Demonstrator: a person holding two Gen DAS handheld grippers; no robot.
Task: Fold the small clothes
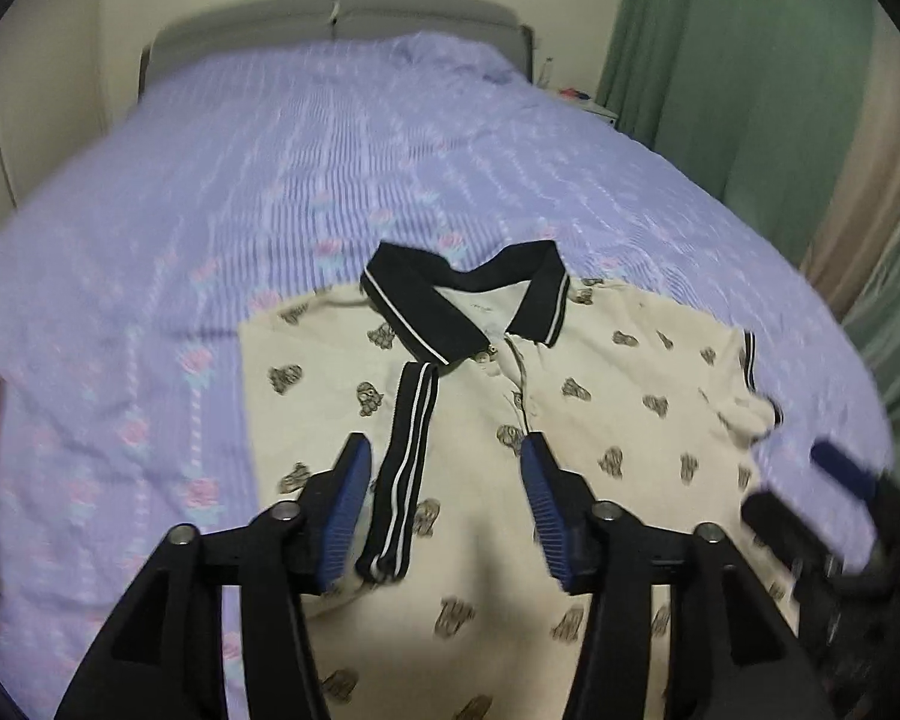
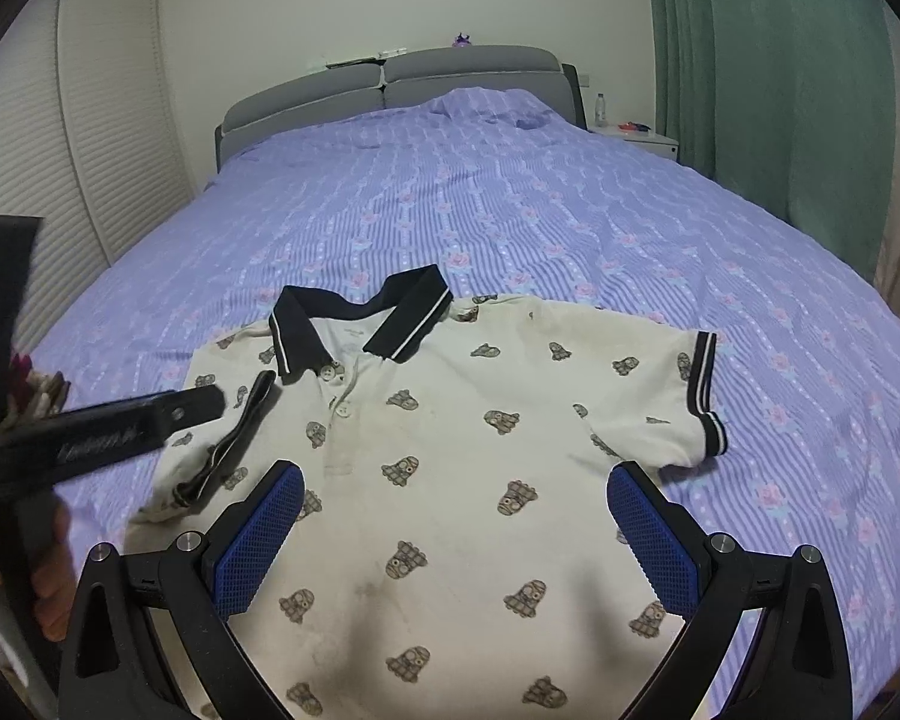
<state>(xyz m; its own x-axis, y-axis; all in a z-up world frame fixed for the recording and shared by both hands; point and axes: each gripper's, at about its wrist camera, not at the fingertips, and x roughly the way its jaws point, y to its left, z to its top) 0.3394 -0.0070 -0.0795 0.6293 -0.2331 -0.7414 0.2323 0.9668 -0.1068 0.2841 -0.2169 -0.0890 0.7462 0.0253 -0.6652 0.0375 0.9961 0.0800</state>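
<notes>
Shirt (image 2: 450, 480) work is partway: a cream polo printed with small cartoon figures lies face up at the near edge of the bed (image 2: 510, 210), collar (image 2: 360, 318) toward the headboard. One short sleeve (image 1: 399, 474) is already laid inward over the chest, its black striped cuff running alongside the button placket. The other sleeve (image 2: 678, 408) lies flat, spread toward the bed's curtain-side edge.

The left gripper (image 1: 444, 468) hovers above the folded sleeve with its blue pads (image 1: 348, 516) spread apart and nothing between them. The right gripper (image 2: 456, 498) is likewise spread wide over the shirt body, empty.

To do this step well, the right gripper should probably pinch the flat sleeve near its striped cuff, lift only slightly, and carry it across to mirror the first fold, keeping the shoulder crease straight and the collar undisturbed.

A small mark sits inside the neckline, too faint to read, and the lettering on the left gripper's side is blurred.
</notes>
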